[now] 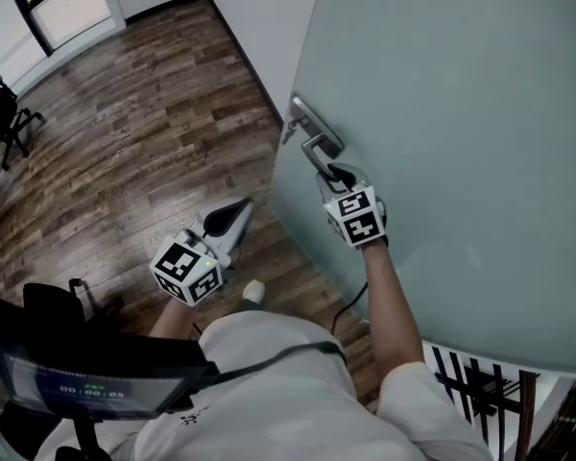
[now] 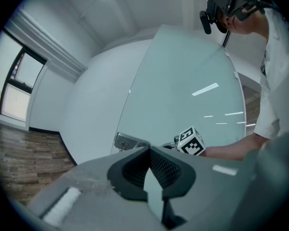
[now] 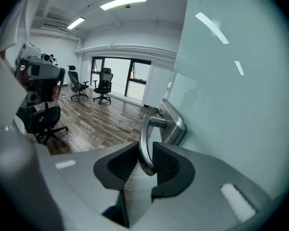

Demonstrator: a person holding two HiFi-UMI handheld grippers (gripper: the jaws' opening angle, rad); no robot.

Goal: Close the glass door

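The frosted glass door (image 1: 461, 113) stands ajar and fills the right of the head view. Its metal lever handle (image 1: 317, 147) hangs from a lock plate near the door's edge. My right gripper (image 1: 338, 173) is at the end of that lever. In the right gripper view the lever handle (image 3: 145, 138) runs down between the pads, and my right gripper (image 3: 145, 160) is shut on it. My left gripper (image 1: 232, 215) hovers over the floor left of the door edge, apart from the door. Its tips meet on nothing in the left gripper view (image 2: 148, 158), facing the door (image 2: 183, 90).
Wood plank floor (image 1: 144, 142) spreads to the left. Black office chairs (image 1: 0, 118) stand at the far left, and more chairs (image 3: 103, 85) by the window. A white wall (image 1: 259, 17) meets the door's edge. A black railing (image 1: 480, 382) shows below the door at lower right.
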